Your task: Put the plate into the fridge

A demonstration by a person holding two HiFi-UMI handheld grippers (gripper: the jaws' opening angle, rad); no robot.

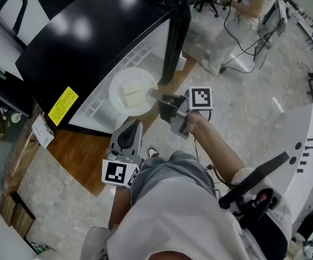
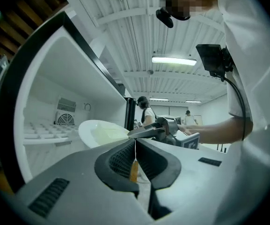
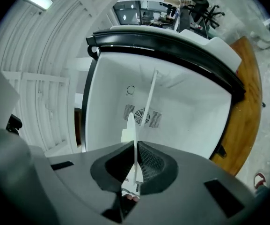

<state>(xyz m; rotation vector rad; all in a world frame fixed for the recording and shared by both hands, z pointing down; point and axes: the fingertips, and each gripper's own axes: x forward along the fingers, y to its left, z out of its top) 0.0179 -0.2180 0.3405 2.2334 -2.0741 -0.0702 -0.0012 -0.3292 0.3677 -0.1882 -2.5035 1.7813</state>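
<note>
The white plate (image 1: 125, 85) carries a pale yellow block and hangs level at the mouth of the open fridge (image 1: 85, 37). My right gripper (image 1: 159, 97) is shut on the plate's near right rim. In the right gripper view the plate (image 3: 131, 125) runs edge-on between the jaws of the right gripper (image 3: 135, 146), facing the white fridge interior. My left gripper (image 1: 134, 125) sits lower, just in front of the fridge, shut with nothing in it. From the left gripper (image 2: 135, 142) the plate (image 2: 102, 131) shows beside the fridge shelf (image 2: 46, 135).
The fridge stands on a wooden platform (image 1: 85, 156), its black door (image 1: 175, 31) swung open to the right. A fan grille (image 3: 142, 116) marks the back wall. A person (image 1: 237, 15) stands farther off among cables. A white machine (image 1: 297, 161) is at the right.
</note>
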